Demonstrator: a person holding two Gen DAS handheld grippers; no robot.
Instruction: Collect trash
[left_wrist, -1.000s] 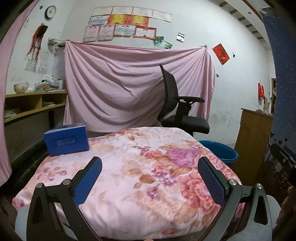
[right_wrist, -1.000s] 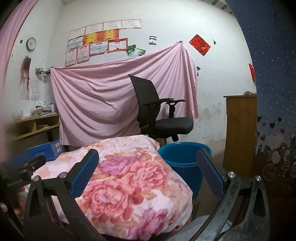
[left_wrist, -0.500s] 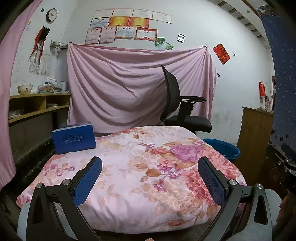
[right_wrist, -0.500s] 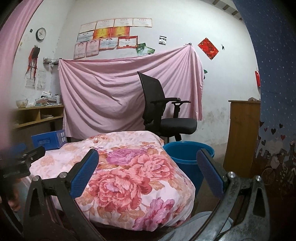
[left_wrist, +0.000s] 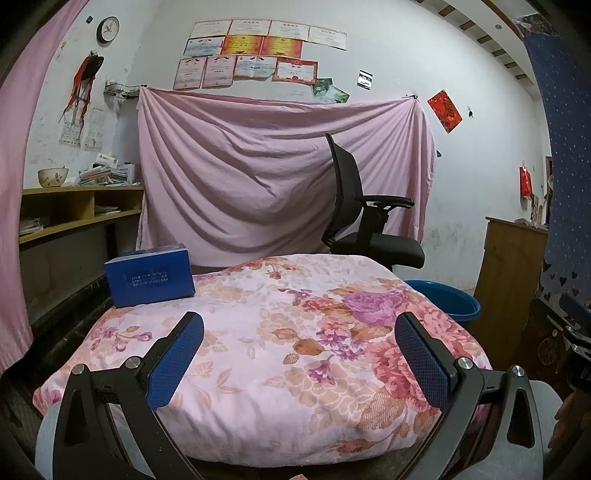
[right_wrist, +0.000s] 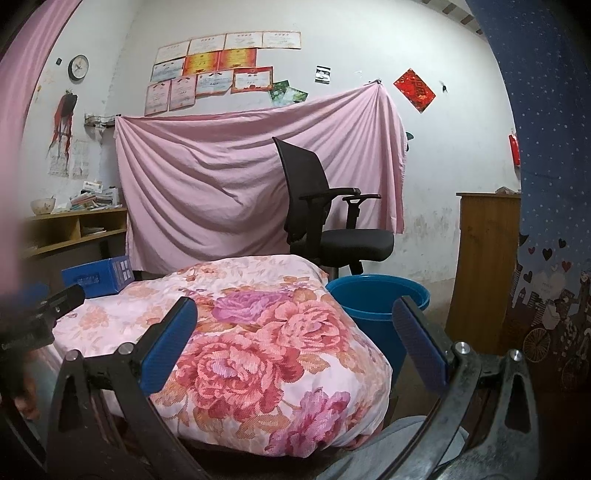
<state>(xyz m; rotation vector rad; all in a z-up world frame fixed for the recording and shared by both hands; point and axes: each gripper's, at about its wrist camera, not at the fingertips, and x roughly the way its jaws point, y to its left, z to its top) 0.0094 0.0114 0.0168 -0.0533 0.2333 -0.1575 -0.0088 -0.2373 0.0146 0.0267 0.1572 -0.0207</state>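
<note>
A blue cardboard box (left_wrist: 149, 275) stands on the far left corner of a floral-covered table (left_wrist: 280, 332); it also shows in the right wrist view (right_wrist: 96, 277). A blue plastic bucket (right_wrist: 376, 310) stands on the floor right of the table, its rim showing in the left wrist view (left_wrist: 447, 299). My left gripper (left_wrist: 299, 354) is open and empty, held over the table's near edge. My right gripper (right_wrist: 295, 343) is open and empty, over the table's right corner, the bucket just beyond it.
A black office chair (right_wrist: 328, 218) stands behind the table before a hanging pink sheet (left_wrist: 280, 177). Wooden shelves (left_wrist: 74, 218) run along the left wall. A wooden cabinet (right_wrist: 484, 258) stands right of the bucket.
Both grippers have pulled back and risen a little, so the table and box sit lower and smaller in view. Both stay open and empty.
</note>
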